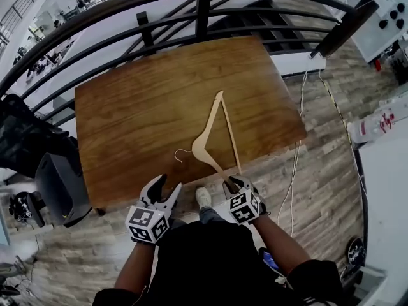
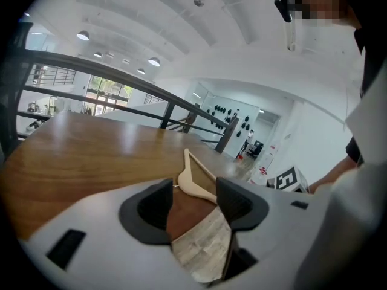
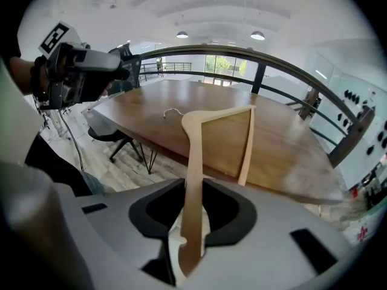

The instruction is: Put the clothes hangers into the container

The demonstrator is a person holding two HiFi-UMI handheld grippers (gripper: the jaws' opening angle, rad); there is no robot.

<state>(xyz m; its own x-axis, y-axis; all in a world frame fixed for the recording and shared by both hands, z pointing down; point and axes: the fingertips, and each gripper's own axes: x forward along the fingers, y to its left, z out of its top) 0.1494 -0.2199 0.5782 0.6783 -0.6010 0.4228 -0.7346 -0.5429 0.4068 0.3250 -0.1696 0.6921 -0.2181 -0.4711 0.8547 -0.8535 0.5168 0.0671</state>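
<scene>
**Item: wooden clothes hanger** [image 1: 199, 144]. One piece, pale wood with a crossbar and a thin metal hook [image 1: 180, 153].

**Location:** It is clamped in my right hand-held gripper [image 1: 233, 182] by the end of one shoulder arm. The rest runs forward from the jaws, out over the tabletop [image 1: 140, 107]. I cannot tell whether the far tip touches the wood.

**Right hand-held gripper:** Clenched. The right gripper view shows both pads pressed flat on the arm of the hanger [image 3: 193, 162].

**Left hand-held gripper** [image 1: 164, 187]: Released and holding nothing. Its own view shows only tabletop and floor between the jaws, with the hanger [image 2: 192, 183] lying ahead of them and slightly to the right.

**Handling, as I judge it:** Light and rigid, with smooth wood that could pivot in an end grip. I would rather hold it nearer the neck, below the hook, or steady the crossbar with my free gripper. The hook may snag on a rim.

**Likely container:** A dark grey bin [image 1: 57, 187] on the floor, well off to the left of my left gripper. That is a guess on my part.
</scene>
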